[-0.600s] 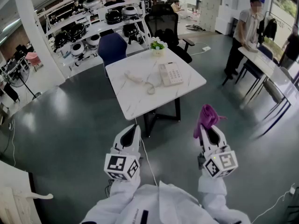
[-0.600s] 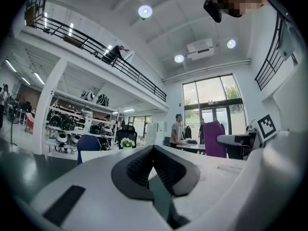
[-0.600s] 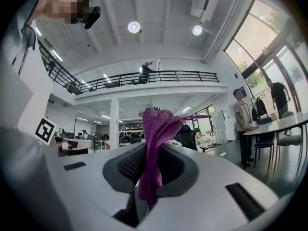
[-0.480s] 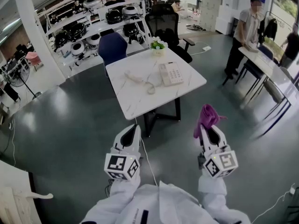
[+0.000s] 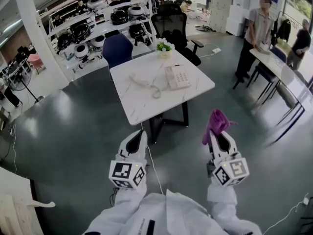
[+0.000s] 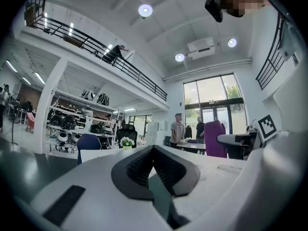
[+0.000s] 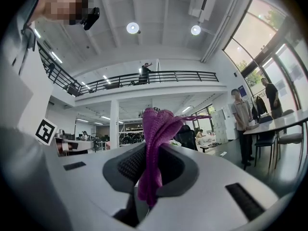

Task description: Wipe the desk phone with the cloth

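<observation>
Your left gripper [image 5: 139, 137] hangs low in front of you over the dark grey floor [image 5: 73, 126]. In the left gripper view [image 6: 153, 150] its black ribbed fingers [image 6: 136, 170] are pressed together at the tips with nothing between them. Your right gripper [image 5: 218, 137] sits level with it. Its fingers [image 7: 126, 168] are pinching the purple knitted cloth [image 7: 156, 129], which stands up in a bunched fold above them and trails a short end below the pads. In the head view the cloth [image 5: 216, 121] shows as a purple tuft over the right gripper's nose. Both grippers hold the same place and the same grip as half a second ago. The white desk phone [image 5: 177, 76] lies well ahead of you on the white marble tabletop [image 5: 146, 109], towards its far right side. Its handset [image 5: 139, 81] is off the base and lies to the left, joined by a coiled cord [image 5: 156, 90]. A small pot of white flowers [image 5: 165, 47] stands at the far edge. The tabletop and phone have slid a touch to the left in the head view since the earlier frame, so your head has turned slightly. At the right edge, a person in a dark top [image 5: 299, 44] is now plainly in view beside the long table [image 5: 281, 75], near the person in the grey shirt [image 5: 256, 32].
</observation>
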A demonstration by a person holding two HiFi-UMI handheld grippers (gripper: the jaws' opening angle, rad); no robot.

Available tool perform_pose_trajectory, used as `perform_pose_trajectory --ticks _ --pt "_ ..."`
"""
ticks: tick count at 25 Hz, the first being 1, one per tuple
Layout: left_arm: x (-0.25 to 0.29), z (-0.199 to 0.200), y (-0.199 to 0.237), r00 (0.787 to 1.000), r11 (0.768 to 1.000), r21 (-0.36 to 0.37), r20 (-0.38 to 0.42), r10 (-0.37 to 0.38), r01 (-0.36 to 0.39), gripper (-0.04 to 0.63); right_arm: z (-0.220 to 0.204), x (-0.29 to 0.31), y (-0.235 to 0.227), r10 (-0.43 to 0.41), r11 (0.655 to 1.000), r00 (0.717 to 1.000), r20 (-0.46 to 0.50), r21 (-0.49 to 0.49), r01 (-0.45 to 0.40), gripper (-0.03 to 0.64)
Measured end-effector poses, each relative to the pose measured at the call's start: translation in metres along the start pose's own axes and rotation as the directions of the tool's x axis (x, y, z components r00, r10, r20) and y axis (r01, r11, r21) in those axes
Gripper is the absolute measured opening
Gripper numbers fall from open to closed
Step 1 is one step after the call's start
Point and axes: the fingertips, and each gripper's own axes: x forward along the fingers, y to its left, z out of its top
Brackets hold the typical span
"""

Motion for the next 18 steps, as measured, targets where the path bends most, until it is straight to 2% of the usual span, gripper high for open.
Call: perform_pose_trajectory --ticks 13,18 --pt "0.011 -0.016 -0.042 0.999 1.000 -0.002 -0.020 0.030 -0.030 -0.003 -0.008 -0.010 -0.042 0.041 0.999 0.999 -0.023 0.017 -0.040 0.038" --pt "0.018 -0.017 -0.032 0.998 0.998 -0.004 -0.027 0.064 -0.064 -0.003 -0.014 0.004 -0.048 0.060 0.998 0.998 -0.028 0.034 -0.059 0.038"
